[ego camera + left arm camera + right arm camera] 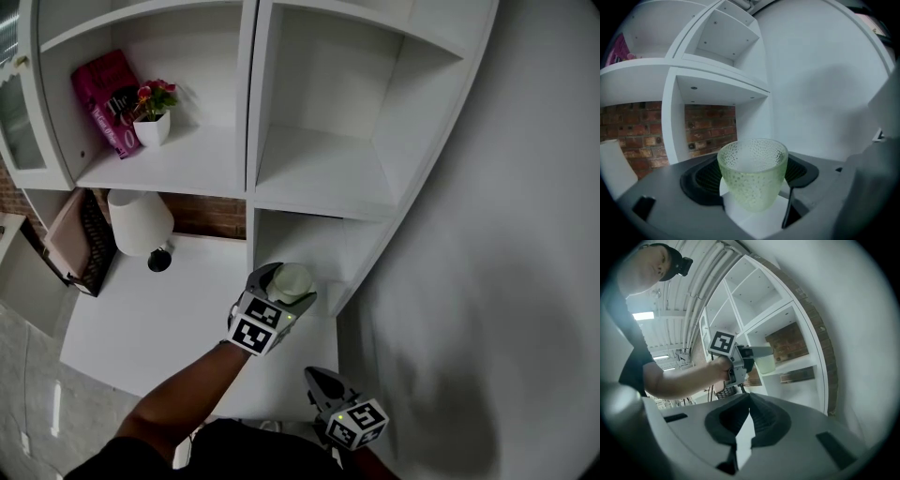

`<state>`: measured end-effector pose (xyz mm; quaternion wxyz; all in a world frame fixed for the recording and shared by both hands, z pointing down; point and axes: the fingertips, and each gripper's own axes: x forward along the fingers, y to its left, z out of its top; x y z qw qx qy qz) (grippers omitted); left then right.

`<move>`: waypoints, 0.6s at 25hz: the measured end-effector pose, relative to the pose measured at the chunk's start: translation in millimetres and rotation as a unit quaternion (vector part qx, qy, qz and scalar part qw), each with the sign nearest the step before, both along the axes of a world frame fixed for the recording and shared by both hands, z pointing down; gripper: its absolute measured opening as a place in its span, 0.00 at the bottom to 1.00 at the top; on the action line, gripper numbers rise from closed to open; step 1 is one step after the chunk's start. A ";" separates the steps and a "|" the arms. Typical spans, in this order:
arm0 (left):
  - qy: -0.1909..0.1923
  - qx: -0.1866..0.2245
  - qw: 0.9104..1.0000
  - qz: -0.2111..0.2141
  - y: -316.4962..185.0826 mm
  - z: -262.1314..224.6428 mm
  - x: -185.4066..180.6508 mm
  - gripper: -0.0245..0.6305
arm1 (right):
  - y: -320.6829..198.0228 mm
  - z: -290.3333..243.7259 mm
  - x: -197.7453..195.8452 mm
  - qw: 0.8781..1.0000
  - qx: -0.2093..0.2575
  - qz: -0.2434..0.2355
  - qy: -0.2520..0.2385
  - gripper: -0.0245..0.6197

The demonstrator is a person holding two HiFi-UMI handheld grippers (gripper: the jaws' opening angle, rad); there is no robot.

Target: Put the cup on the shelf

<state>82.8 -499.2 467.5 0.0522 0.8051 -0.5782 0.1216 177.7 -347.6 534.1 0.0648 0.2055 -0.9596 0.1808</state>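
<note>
White shelf unit (319, 159) against a pale wall, with a white desk (159, 319) below. Bare left forearm (187, 394) stretched forward over the desk. Left tongs (286, 289) at its end, pinching the pale green dimpled cup (292, 278) upright by its sides, in the air at the mouth of the lowest right compartment. Right tongs (316, 377) drawn back near the body, pressed together on nothing, pointing toward the shelf.

Head view looks steeply down; all seemingly share shelf (319, 164).
</note>
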 end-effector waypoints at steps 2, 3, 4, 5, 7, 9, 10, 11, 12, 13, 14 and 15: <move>-0.007 0.002 1.000 -0.002 -15.4 -0.9 -0.3 0.63 | 1.5 0.6 0.1 1.000 -0.001 0.000 0.000 0.05; -0.009 0.003 1.000 -0.005 -22.7 -1.0 -1.2 0.63 | 2.9 0.7 0.2 1.000 -0.002 0.000 0.000 0.05; -0.010 0.002 1.000 -0.007 -29.9 -0.7 -2.4 0.63 | 3.8 0.8 0.9 1.000 -0.001 0.000 0.001 0.05; -0.010 0.001 1.000 -0.009 -36.8 -0.1 -3.9 0.63 | 4.5 1.0 2.1 1.000 0.000 0.001 0.001 0.05; -0.011 -0.003 1.000 -0.013 -49.7 1.1 -7.2 0.63 | 5.3 1.5 5.8 1.000 0.001 0.005 0.004 0.05; -0.011 -0.006 1.000 -0.016 -62.3 2.6 -10.2 0.63 | 5.5 0.8 10.4 1.000 0.000 0.008 0.005 0.05; -0.010 -0.009 1.000 -0.018 -68.5 4.2 -11.5 0.63 | 5.1 0.5 13.3 1.000 -0.001 0.011 0.006 0.05; -0.008 -0.013 1.000 -0.020 -74.6 6.3 -12.6 0.63 | 4.3 0.5 16.5 1.000 -0.002 0.015 0.007 0.05; -0.006 -0.017 1.000 -0.022 -80.6 8.4 -13.6 0.63 | 3.2 0.9 19.9 1.000 -0.002 0.019 0.008 0.05; -0.004 -0.020 1.000 -0.024 -86.6 10.2 -14.6 0.63 | 1.7 1.4 23.4 1.000 -0.003 0.023 0.009 0.05; -0.002 -0.022 0.999 -0.027 -92.6 11.6 -15.6 0.63 | 0.0 1.9 26.9 1.000 -0.003 0.028 0.011 0.05; -0.002 -0.023 0.999 -0.029 -98.4 13.0 -16.6 0.63 | -1.7 2.3 30.0 0.999 -0.003 0.032 0.012 0.05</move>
